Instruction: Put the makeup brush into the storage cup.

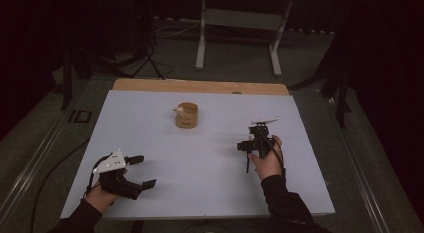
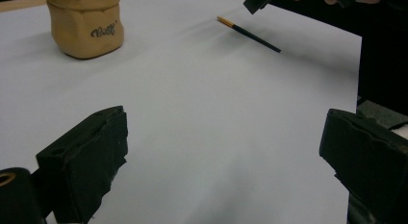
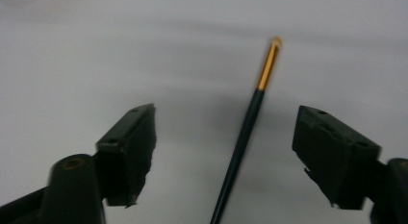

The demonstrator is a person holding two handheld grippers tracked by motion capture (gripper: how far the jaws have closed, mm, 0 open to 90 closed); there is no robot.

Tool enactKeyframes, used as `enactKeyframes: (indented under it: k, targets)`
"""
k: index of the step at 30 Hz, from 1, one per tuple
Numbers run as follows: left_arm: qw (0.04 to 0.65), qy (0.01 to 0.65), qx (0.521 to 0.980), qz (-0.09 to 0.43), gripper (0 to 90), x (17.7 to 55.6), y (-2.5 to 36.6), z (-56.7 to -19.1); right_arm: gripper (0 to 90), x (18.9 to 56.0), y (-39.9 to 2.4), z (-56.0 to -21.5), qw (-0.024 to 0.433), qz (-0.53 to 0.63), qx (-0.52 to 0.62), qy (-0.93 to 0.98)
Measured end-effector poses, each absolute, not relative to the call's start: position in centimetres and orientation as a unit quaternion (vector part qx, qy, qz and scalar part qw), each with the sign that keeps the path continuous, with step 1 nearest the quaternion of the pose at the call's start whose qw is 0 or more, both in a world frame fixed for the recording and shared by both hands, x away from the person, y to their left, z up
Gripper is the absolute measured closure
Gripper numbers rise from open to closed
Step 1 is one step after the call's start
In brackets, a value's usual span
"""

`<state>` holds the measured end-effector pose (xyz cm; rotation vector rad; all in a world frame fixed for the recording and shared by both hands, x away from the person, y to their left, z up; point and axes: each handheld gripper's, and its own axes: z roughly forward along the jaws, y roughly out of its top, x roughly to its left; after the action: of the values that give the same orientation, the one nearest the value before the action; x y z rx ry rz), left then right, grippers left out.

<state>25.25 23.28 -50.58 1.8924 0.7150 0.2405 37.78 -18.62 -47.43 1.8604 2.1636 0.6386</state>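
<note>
A thin black brush with a gold ferrule lies flat on the white table top. My right gripper hangs just over it, jaws open, one on each side of the handle and not touching it. From above, the right gripper points down at the right middle of the table, the brush showing as a dark line under the hand. My left gripper rests open near the front left, nothing between its jaws. In the left gripper view my left gripper faces the brush far off.
A tan round container with dark lettering stands at the back middle of the table, something pale inside; it also appears as the tan container up left. A wooden strip runs along the far edge. Table legs and cables stand beyond.
</note>
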Motion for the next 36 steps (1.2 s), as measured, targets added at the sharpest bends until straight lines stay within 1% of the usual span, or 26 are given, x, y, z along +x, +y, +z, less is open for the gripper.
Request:
enactKeyframes:
  k: [3, 5, 6, 8, 9, 10, 13, 17, 19, 20, 21, 24, 26, 27, 31, 33, 36]
  targets:
    - [0.525, 0.3, 0.791, 0.099, 3.6, 25.3, 23.3, -50.6, 41.8, 38.0, -18.4, -47.7, 0.1, 0.206, 0.65, 0.725]
    - [0.524, 0.299, 0.791, 0.101, 3.6, 25.3, 23.3, -50.6, 47.1, 38.2, -18.2, -47.9, 0.106, 0.191, 0.654, 0.725]
    - [0.525, 0.299, 0.791, 0.101, 3.6, 25.3, 23.3, -50.6, 49.7, 38.3, -18.2, -48.0, 0.098, 0.186, 0.659, 0.723]
    - [0.527, 0.3, 0.789, 0.1, 3.6, 25.3, 23.3, -50.5, 52.6, 38.4, -18.0, -48.1, 0.107, 0.172, 0.663, 0.72]
    - [0.529, 0.301, 0.787, 0.097, 3.6, 25.3, 23.3, -50.6, 57.1, 38.5, -17.8, -48.1, 0.111, 0.166, 0.668, 0.717]
    - [0.53, 0.303, 0.786, 0.094, 3.6, 25.4, 23.4, -50.6, 56.6, 38.7, -17.8, -48.3, 0.106, 0.162, 0.672, 0.714]
    - [0.533, 0.306, 0.783, 0.095, 3.6, 25.4, 23.4, -50.5, 59.5, 39.2, -17.4, -48.7, 0.092, 0.152, 0.684, 0.708]
    - [0.534, 0.305, 0.782, 0.096, 3.6, 25.4, 23.5, -50.5, 63.2, 39.5, -17.1, -48.6, 0.108, 0.127, 0.684, 0.71]
    - [0.534, 0.305, 0.783, 0.096, 3.6, 25.4, 23.4, -50.5, 65.0, 39.6, -17.1, -48.7, 0.108, 0.116, 0.684, 0.712]
    - [0.534, 0.305, 0.783, 0.096, 3.6, 25.4, 23.4, -50.5, 68.6, 39.7, -17.1, -48.8, 0.107, 0.113, 0.686, 0.711]
    - [0.534, 0.305, 0.783, 0.096, 3.6, 25.4, 23.4, -50.4, 68.8, 39.7, -17.1, -49.0, 0.101, 0.11, 0.69, 0.709]
    - [0.533, 0.304, 0.784, 0.096, 3.6, 25.3, 23.4, -50.4, 70.1, 39.8, -17.1, -49.5, 0.105, 0.099, 0.69, 0.709]
    - [0.531, 0.302, 0.786, 0.095, 3.6, 25.3, 23.3, -50.4, 70.9, 39.9, -17.2, -49.8, 0.099, 0.093, 0.695, 0.706]
    - [0.53, 0.302, 0.787, 0.095, 3.6, 25.3, 23.3, -50.4, 73.1, 40.0, -17.3, -49.9, 0.101, 0.087, 0.695, 0.706]
    - [0.53, 0.3, 0.787, 0.094, 3.5, 25.3, 23.2, -50.4, 77.0, 40.1, -17.5, -50.2, 0.097, 0.081, 0.698, 0.705]
    - [0.531, 0.303, 0.786, 0.091, 3.5, 25.4, 23.3, -50.4, 81.7, 40.1, -17.6, -50.4, 0.095, 0.077, 0.697, 0.707]
    - [0.528, 0.305, 0.787, 0.09, 3.5, 25.4, 23.3, -50.5, 83.4, 40.1, -17.6, -50.5, 0.098, 0.075, 0.688, 0.716]
